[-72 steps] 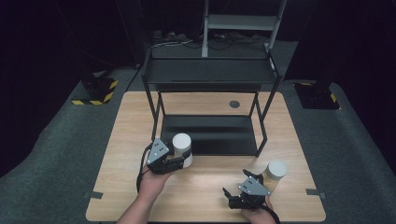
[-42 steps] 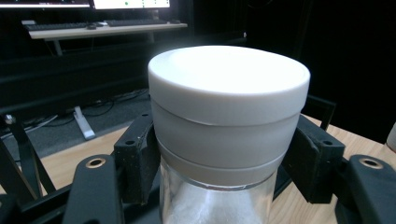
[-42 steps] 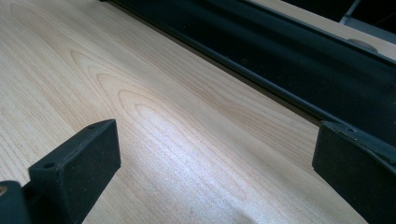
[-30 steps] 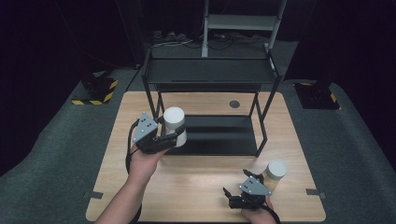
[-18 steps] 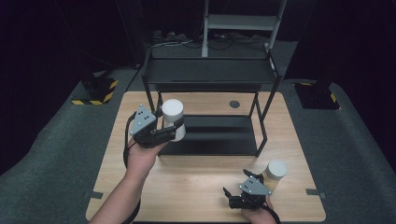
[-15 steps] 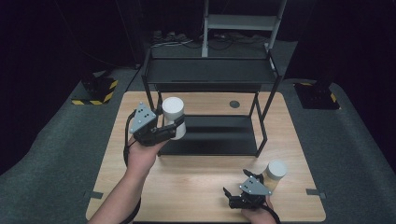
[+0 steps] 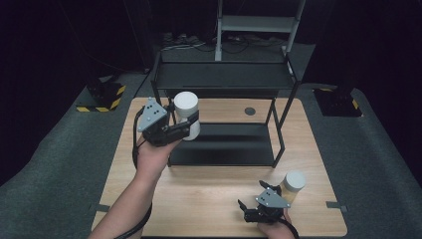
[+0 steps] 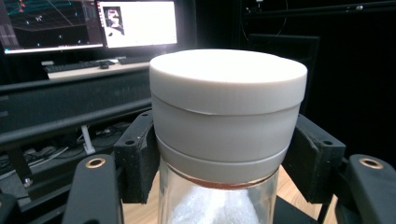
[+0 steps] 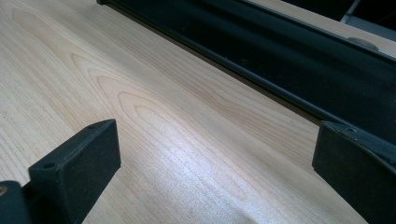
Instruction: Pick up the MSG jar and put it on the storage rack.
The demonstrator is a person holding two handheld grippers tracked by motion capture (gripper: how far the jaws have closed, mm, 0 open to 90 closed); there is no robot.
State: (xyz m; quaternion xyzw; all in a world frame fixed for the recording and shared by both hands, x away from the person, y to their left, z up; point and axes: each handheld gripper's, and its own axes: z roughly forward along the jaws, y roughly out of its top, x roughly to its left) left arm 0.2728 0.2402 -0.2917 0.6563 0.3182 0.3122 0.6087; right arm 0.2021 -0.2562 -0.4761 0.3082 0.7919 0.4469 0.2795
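Left tool (image 7: 185,130) clamped on white-capped jar (image 7: 187,113), held aloft at black rack's (image 7: 224,79) left post. Carrying step; next, probably clearing the upper shelf edge before setting down. Right tool (image 7: 242,208) wide open, empty, low over surface (image 7: 209,189), beside second jar (image 7: 292,185). Jar contents hard to identify.

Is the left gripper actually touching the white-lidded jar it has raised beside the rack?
Touching. In the left gripper view, the left gripper has both fingers pressed against the jar just below its white lid, no gap either side.
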